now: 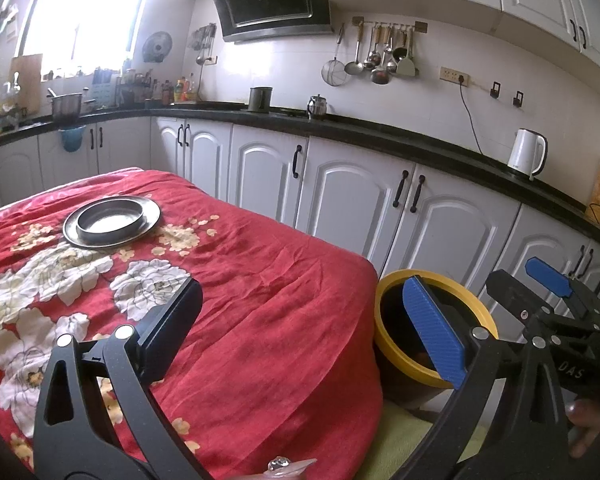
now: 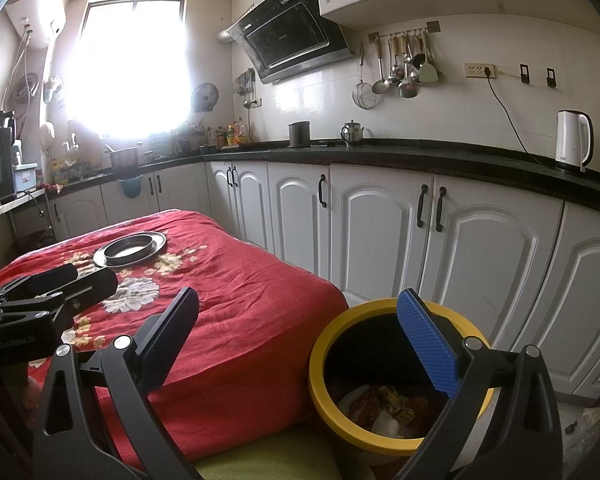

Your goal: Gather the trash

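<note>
A yellow-rimmed trash bin (image 2: 320,364) stands on the floor right of the red-clothed table (image 2: 240,304); wrappers and paper (image 2: 384,408) lie inside it. It also shows in the left wrist view (image 1: 384,320). My right gripper (image 2: 304,340) is open and empty, above the bin's near left side. My left gripper (image 1: 308,324) is open and empty over the table's right edge. The left gripper shows at the left of the right wrist view (image 2: 56,284), and the right gripper at the right of the left wrist view (image 1: 540,280).
A metal plate with a round tin (image 1: 110,222) sits at the table's far side. White cabinets (image 2: 380,232) under a black counter run behind, with a white kettle (image 2: 572,144). A yellow-green mat (image 2: 268,460) lies on the floor in front.
</note>
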`<control>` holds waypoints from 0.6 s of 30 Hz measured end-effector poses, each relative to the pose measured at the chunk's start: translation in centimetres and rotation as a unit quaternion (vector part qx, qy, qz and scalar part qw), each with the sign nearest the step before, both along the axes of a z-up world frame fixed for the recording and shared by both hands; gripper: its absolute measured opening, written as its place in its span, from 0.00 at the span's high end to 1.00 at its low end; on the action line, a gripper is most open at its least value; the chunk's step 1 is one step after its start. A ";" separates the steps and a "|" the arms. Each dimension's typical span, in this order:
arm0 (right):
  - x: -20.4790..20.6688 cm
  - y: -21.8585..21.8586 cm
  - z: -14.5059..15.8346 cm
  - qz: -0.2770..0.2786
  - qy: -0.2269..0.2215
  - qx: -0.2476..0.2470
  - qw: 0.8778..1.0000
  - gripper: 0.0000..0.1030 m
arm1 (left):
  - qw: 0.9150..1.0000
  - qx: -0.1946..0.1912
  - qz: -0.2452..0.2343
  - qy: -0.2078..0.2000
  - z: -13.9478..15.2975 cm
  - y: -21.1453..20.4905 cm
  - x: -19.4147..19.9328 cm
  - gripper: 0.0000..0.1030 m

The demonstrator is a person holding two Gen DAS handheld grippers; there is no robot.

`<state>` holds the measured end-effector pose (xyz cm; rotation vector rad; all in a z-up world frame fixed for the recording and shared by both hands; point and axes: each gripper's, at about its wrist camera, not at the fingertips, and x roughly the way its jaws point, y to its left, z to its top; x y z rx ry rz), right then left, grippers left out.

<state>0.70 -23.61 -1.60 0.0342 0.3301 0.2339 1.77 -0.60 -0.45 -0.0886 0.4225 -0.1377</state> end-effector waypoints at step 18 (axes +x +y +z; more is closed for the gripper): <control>3.1 9.4 0.8 0.145 0.057 -0.007 0.988 0.06 | 0.965 -0.058 0.238 0.092 -1.4 15.7 -3.8 0.11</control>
